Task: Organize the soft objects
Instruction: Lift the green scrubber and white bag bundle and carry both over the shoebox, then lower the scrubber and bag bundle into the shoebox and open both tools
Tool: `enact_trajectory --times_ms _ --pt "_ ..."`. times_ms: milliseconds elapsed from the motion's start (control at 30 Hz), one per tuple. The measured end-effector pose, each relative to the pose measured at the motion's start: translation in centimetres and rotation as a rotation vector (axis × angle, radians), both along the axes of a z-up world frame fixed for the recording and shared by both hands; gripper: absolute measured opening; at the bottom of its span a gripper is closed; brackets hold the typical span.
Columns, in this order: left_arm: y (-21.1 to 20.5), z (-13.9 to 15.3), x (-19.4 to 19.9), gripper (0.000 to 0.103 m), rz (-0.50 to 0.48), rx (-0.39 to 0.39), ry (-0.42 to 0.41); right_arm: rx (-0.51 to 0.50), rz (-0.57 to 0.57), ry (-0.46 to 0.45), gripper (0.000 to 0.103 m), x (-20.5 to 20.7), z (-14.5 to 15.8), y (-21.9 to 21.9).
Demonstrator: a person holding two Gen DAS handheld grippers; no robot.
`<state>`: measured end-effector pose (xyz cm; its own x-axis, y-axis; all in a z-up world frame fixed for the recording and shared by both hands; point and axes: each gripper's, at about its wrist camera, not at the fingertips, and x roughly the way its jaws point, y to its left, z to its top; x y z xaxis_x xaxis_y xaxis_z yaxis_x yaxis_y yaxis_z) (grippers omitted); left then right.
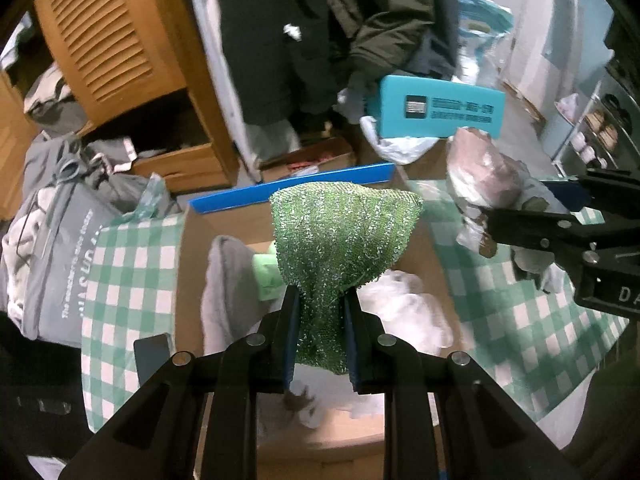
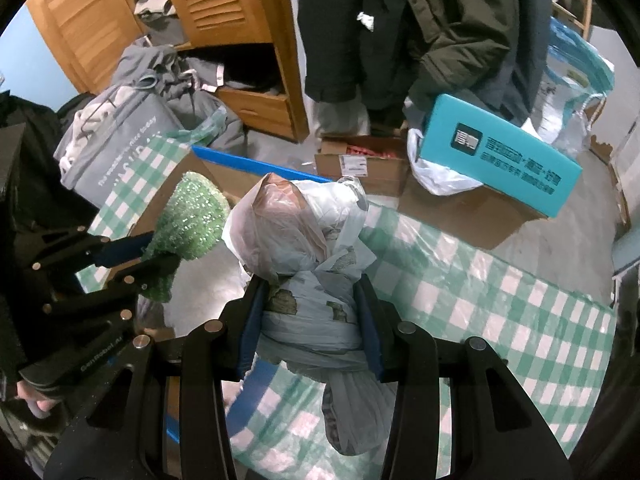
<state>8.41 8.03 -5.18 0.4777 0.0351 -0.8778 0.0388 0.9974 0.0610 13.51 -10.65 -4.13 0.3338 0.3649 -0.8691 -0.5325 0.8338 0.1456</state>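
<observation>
We see the green checked cloth (image 1: 132, 264) spread under everything, and on it the open cardboard box (image 1: 200, 240) with a blue flap. Above the box our left gripper (image 1: 320, 312) pinches the green sparkly cloth (image 1: 344, 232) between its pads. Just beside it, over the checked cloth, our right gripper (image 2: 310, 320) is clamped around the bundle of plastic bags (image 2: 296, 232), which sticks out beyond the fingers.

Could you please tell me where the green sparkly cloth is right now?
The green sparkly cloth is pinched in the left gripper, above the open cardboard box, left of the plastic-bag bundle.
</observation>
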Motion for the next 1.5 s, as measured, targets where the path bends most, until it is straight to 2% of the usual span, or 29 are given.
enact_trajectory --times_ms 233,400,733,867,967,1000,1100,1233,1500 --pt "3.1 -1.4 0.9 0.02 0.074 -0.003 0.032 -0.019 0.028 0.006 0.043 0.5 -0.7 2.8" --pt "4.7 -2.5 1.6 0.02 0.114 -0.035 0.065 -0.029 0.049 0.02 0.043 0.9 -1.4 4.7" --pt "5.8 -3.0 1.8 0.024 0.155 -0.032 0.076 -0.037 0.091 0.008 0.044 1.5 -1.9 7.6" --pt "6.1 -2.8 1.8 0.033 0.168 -0.018 0.066 -0.033 0.102 -0.01 0.048 1.5 -1.8 8.4" --pt "6.5 -2.8 1.8 0.046 0.182 -0.012 0.068 -0.025 0.101 -0.019 0.061 1.5 -1.7 8.5" --pt "6.6 -2.8 1.7 0.047 0.187 -0.01 0.063 -0.02 0.103 -0.02 0.065 1.5 -1.6 8.5" --pt "6.8 -2.7 1.6 0.051 0.198 -0.008 0.064 -0.018 0.097 -0.028 0.066 1.4 -1.4 8.2" --pt "6.5 -2.0 1.4 0.063 0.195 -0.003 0.042 -0.005 0.082 -0.023 0.066 1.3 -1.1 7.6" --pt "4.8 -0.7 0.8 0.065 0.149 -0.001 0.013 0.011 0.059 -0.03 0.067 0.7 -0.2 5.5"
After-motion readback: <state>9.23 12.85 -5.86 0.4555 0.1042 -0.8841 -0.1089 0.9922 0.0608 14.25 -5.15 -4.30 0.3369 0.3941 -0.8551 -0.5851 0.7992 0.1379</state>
